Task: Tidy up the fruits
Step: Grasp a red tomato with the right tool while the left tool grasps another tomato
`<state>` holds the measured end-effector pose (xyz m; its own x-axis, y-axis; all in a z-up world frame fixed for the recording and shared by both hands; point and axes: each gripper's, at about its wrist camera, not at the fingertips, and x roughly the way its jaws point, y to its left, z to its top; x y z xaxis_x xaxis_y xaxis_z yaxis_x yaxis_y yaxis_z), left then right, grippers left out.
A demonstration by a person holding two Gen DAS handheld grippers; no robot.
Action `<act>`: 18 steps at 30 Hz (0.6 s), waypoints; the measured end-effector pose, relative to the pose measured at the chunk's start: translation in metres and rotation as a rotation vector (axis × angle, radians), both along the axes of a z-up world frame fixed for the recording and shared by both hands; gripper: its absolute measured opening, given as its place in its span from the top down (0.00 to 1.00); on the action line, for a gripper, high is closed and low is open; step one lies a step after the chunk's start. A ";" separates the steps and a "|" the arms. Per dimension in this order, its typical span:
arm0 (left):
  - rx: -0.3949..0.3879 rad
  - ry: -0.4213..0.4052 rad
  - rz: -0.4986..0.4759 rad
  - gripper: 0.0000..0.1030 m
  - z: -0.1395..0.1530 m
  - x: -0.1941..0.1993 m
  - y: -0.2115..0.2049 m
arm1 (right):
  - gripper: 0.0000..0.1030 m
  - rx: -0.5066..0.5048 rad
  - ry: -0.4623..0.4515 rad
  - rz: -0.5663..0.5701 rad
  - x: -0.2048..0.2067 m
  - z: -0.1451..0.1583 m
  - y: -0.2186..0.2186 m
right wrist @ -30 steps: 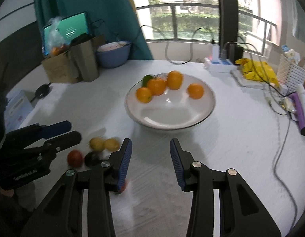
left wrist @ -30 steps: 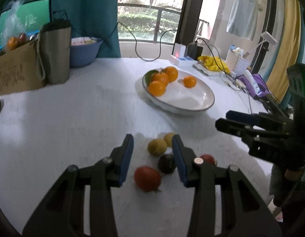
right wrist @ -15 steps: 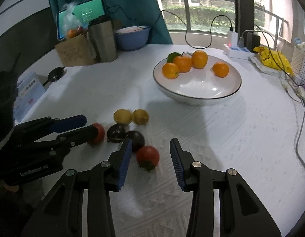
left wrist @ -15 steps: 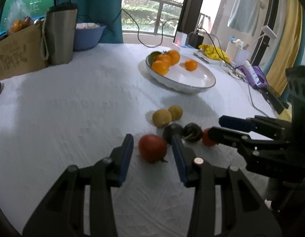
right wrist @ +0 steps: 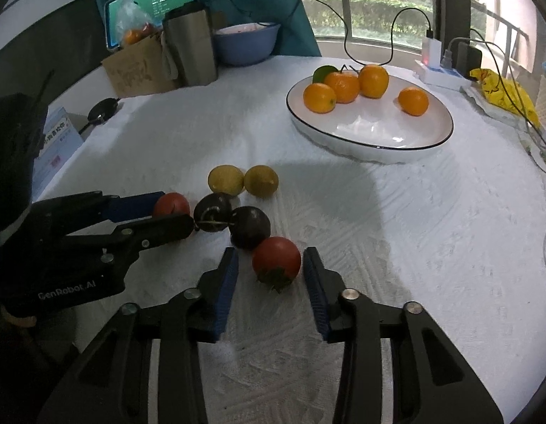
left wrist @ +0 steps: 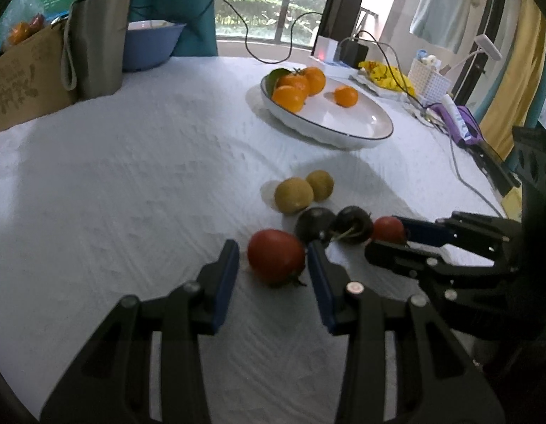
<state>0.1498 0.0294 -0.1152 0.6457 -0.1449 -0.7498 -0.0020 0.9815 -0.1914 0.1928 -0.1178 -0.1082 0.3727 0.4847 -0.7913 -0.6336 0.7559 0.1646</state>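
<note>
Both grippers have closed in: left gripper (left wrist: 273, 272) and right gripper (right wrist: 271, 275), fingers apart, each straddle a tomato (left wrist: 275, 255) (right wrist: 276, 258), ready to clamp.

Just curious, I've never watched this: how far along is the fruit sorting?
Four oranges already sit on the plate. Each open gripper, left and right, straddles a red tomato, neither gripped. Two yellow fruits and two dark fruits wait on the cloth.

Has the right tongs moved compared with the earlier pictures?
Yes. The right tongs pulled back from the plate and now straddle a tomato.
</note>
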 end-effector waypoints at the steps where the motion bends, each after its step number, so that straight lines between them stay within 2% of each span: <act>1: 0.000 -0.001 -0.004 0.64 0.000 0.000 0.000 | 0.67 -0.001 -0.001 0.001 0.000 0.000 0.000; 3: 0.004 -0.001 -0.008 0.67 -0.001 0.000 -0.001 | 0.72 0.001 0.000 0.002 0.001 0.000 -0.001; 11: -0.027 -0.030 -0.022 0.68 0.006 -0.004 0.002 | 0.72 0.013 -0.005 0.007 0.002 0.003 -0.004; 18: -0.018 -0.057 -0.008 0.68 0.019 -0.004 0.004 | 0.72 0.023 -0.034 -0.007 0.007 0.016 -0.009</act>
